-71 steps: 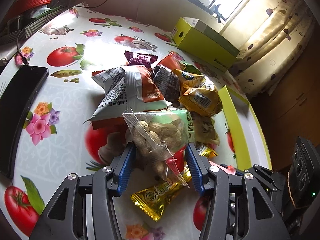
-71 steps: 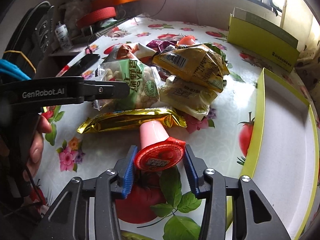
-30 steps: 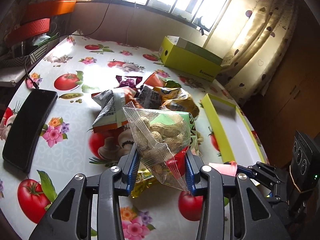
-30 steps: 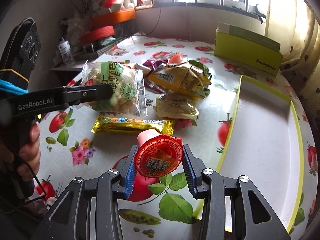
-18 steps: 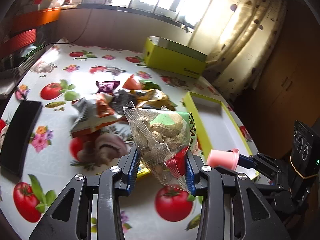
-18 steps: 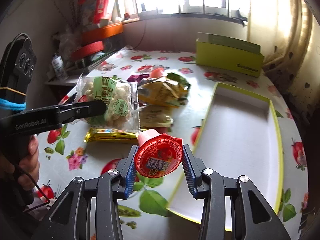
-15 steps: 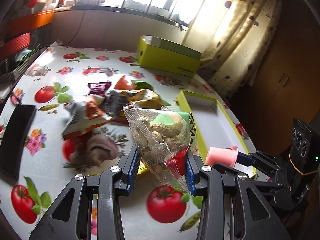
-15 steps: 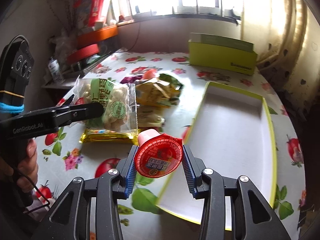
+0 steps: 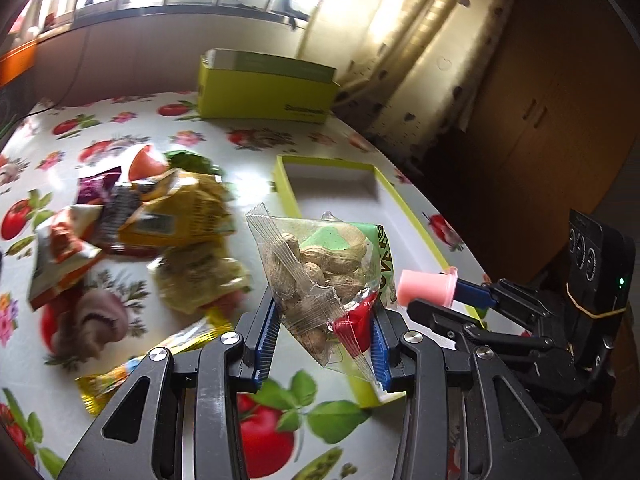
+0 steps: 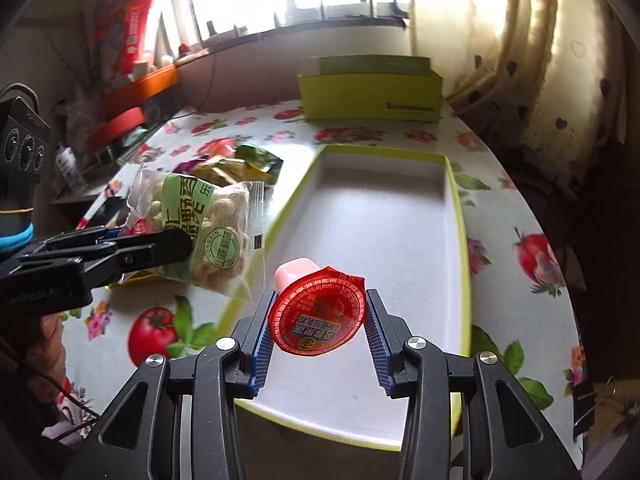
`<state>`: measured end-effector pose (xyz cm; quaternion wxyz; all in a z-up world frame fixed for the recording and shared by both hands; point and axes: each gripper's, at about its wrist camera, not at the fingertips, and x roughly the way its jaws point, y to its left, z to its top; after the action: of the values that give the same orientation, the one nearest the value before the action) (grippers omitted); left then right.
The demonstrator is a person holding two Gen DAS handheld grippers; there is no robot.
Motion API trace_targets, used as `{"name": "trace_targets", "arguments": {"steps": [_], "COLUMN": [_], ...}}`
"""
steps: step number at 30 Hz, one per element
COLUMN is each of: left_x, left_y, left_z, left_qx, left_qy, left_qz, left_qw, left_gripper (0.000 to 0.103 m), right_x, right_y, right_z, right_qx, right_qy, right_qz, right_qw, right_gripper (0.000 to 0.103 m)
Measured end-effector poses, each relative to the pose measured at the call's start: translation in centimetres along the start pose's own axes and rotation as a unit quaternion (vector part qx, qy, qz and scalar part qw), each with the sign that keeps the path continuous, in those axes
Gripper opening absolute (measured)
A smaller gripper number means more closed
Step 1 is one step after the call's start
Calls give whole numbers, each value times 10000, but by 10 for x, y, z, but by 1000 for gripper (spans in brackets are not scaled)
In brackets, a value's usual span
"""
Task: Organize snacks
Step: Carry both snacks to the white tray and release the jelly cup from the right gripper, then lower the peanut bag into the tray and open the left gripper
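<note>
My left gripper [image 9: 323,339] is shut on a clear bag of peanuts [image 9: 320,276] with a green label, held in the air beside the near left rim of the shallow yellow-rimmed tray [image 9: 416,226]. The bag also shows in the right wrist view [image 10: 200,228]. My right gripper [image 10: 318,328] is shut on a pink jelly cup with a red foil lid [image 10: 318,316], held above the near end of the white-floored tray [image 10: 460,216]. The cup also shows in the left wrist view [image 9: 426,287].
A pile of snack packets [image 9: 176,216] lies on the fruit-print tablecloth left of the tray, with a gold wrapper [image 9: 120,380] nearer. A yellow-green box [image 10: 370,92] stands at the far edge. Shelves with clutter [image 10: 132,80] stand at the left. A binder clip [image 10: 596,400] lies at the right.
Both grippers have lifted off the table with their snacks and swung right, away from the pile. The jelly cup is now over the tray's near end and the peanut bag beside its rim.
</note>
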<state>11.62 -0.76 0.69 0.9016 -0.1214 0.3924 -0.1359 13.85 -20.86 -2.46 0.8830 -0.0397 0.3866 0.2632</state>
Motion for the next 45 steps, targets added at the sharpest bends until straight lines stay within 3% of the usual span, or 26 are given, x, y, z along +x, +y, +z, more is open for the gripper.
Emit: {"name": "trace_targets", "arguments": {"steps": [25, 30, 45], "left_x": [64, 62, 22], "left_y": [-31, -33, -32], "left_z": [13, 16, 9], "left_qx": [442, 446, 433], "left_qy": [519, 429, 21], "left_qz": [-225, -208, 57], "left_qw": [9974, 9979, 9990], "left_gripper": [43, 51, 51], "right_x": [22, 13, -12], "right_y": [-41, -43, -21], "right_z": [-1, 3, 0], "right_qx": [353, 360, 186], "right_qy": [260, 109, -38], "right_qz": [-252, -309, -268], "right_qw": [9987, 9988, 9995], "right_gripper": [44, 49, 51]}}
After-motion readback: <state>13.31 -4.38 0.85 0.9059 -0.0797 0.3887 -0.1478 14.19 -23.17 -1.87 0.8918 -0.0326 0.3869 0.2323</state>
